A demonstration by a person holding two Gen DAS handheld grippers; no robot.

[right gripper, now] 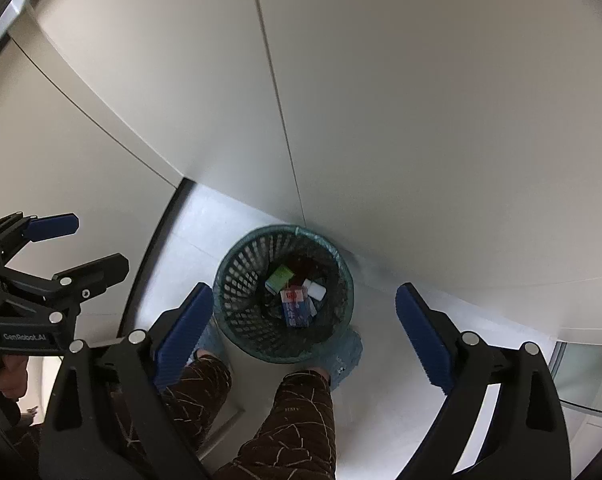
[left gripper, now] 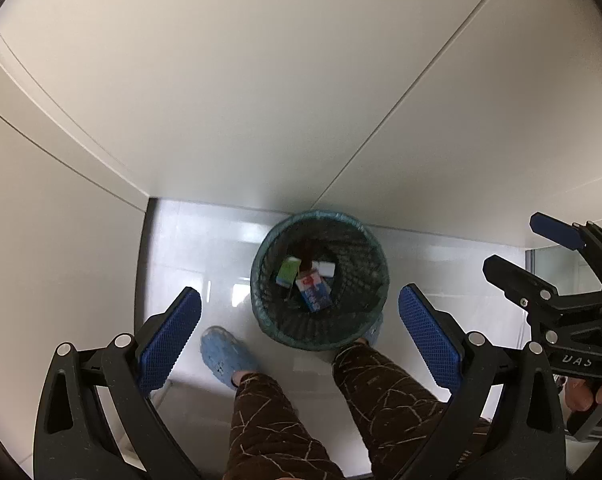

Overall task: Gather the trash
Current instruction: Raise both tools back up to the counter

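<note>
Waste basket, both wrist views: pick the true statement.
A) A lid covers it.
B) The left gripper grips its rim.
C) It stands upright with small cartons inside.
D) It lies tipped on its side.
C: the waste basket stands open-topped on the floor, with the green carton and red-and-blue carton lying at its bottom.

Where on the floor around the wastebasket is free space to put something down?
Bare floor tile lies left of the wastebasket, up to the cabinet wall. More is right of it. The near side is crowded by the person's feet.
</note>
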